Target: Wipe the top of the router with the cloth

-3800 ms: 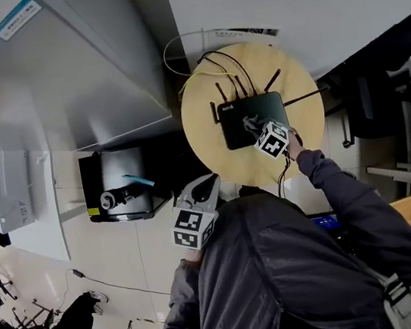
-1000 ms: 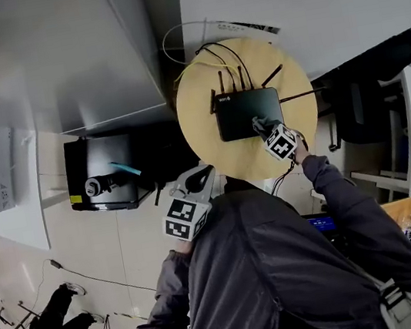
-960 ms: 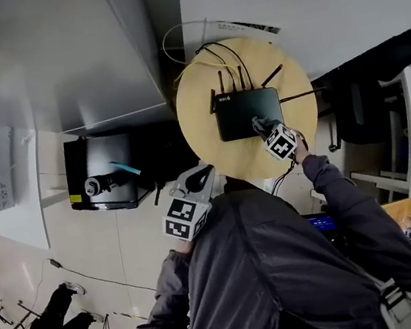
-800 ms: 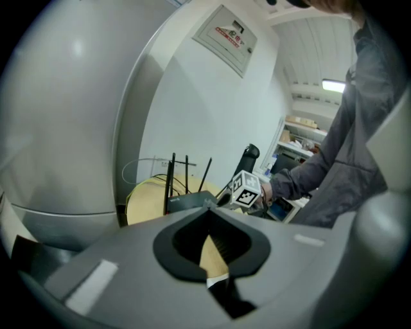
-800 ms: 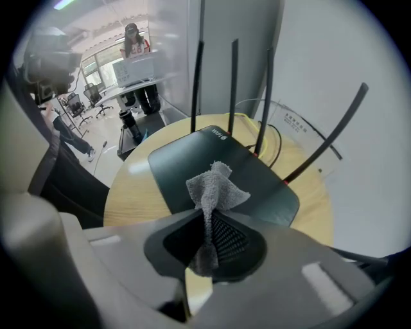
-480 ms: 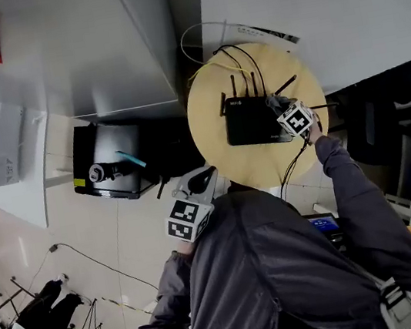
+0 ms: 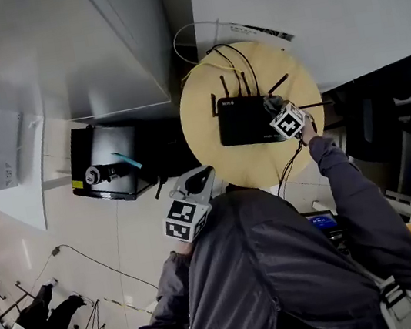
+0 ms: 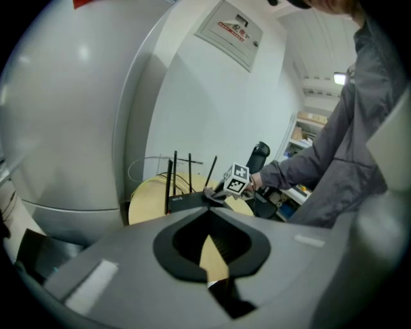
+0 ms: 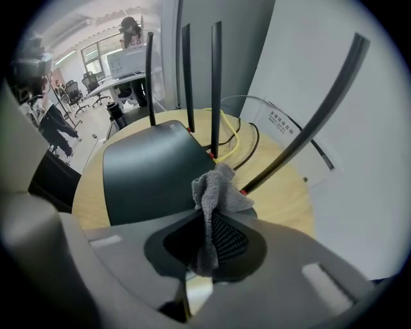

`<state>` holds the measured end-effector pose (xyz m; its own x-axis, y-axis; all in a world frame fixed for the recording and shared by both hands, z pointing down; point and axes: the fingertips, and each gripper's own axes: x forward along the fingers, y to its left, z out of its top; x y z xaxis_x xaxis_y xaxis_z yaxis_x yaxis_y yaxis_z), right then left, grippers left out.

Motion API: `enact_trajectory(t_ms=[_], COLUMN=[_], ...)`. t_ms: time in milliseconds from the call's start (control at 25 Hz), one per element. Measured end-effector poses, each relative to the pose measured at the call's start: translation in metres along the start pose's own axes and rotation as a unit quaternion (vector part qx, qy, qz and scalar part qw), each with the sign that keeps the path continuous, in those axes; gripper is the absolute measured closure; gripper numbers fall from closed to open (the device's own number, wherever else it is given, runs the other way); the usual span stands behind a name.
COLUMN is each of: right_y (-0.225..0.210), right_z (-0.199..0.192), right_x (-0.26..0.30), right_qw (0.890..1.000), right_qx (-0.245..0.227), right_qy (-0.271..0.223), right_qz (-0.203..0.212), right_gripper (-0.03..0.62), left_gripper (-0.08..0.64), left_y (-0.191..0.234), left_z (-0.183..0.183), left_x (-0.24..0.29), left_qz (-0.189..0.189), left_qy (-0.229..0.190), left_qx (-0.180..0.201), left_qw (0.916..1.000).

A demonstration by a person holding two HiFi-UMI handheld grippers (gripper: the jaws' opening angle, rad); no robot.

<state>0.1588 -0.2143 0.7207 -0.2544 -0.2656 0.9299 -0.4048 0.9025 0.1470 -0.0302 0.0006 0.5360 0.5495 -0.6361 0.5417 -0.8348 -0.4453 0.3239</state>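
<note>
Your right gripper has its jaws closed on the grey cloth, and the cloth stands up between them in a small bunch. You hold the cloth at the right rear corner of the black router, just beside the foot of the slanted antenna. I cannot tell if it presses on the top. The router lies flat on the round wooden table. Your right arm is stretched forward over the near right edge of the table. Your left gripper is held back near your body, beside the near left edge of the table. It points toward the router, and its jaws are together with nothing between them.
</note>
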Motion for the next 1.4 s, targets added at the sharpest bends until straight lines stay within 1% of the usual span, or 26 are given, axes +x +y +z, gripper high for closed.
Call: enact_trajectory(t_ms=[120,280,400,600,920,1040,1120,1200,1320,1400], right_y=[0.017,0.035,0.045,0.064,0.083,0.085,0.085,0.078,0.053,0.035], right_z=[-0.014,-0.028,-0.031,-0.044,-0.050,-0.055,-0.056,-0.050,-0.041,-0.037], right_x=[-0.003,-0.008,-0.015,-0.018,-0.027,-0.025,-0.024,-0.026,-0.028,-0.026], right_qw=[1.000,0.999,0.999,0.998,0.998,0.998,0.999,0.998,0.998,0.997], right_qx=[0.010,0.039,0.035,0.059,0.063,0.054,0.037,0.030,0.057,0.066], right_qy=[0.006,-0.001,-0.008,-0.007,-0.010,0.002,0.011,0.007,-0.007,-0.007], right_qz=[0.006,0.011,0.010,0.014,0.015,0.019,0.037,0.050,0.039,0.031], right_gripper=[0.566,0.566,0.566,0.566,0.566,0.566,0.566,0.566,0.566,0.566], left_gripper=[0.560,0.560,0.560,0.560,0.560,0.560,0.560,0.560,0.560,0.560], left_y=[-0.005,-0.011,-0.016,-0.019,-0.021,-0.022,-0.022,-0.021,-0.020,-0.019], left_z=[0.005,0.008,0.008,0.006,0.005,0.005,0.006,0.007,0.007,0.006], left_x=[0.007,0.014,0.017,0.018,0.016,0.016,0.015,0.015,0.013,0.013], left_qz=[-0.012,-0.031,-0.044,-0.059,-0.069,-0.069,-0.067,-0.062,-0.054,-0.047], left_qy=[0.000,0.005,0.010,0.013,0.013,0.011,0.008,0.006,0.006,0.006], left_qx=[0.011,0.025,0.034,0.042,0.045,0.046,0.046,0.045,0.042,0.038], left_qw=[0.9999,0.9992,0.9984,0.9973,0.9965,0.9965,0.9967,0.9970,0.9977,0.9982])
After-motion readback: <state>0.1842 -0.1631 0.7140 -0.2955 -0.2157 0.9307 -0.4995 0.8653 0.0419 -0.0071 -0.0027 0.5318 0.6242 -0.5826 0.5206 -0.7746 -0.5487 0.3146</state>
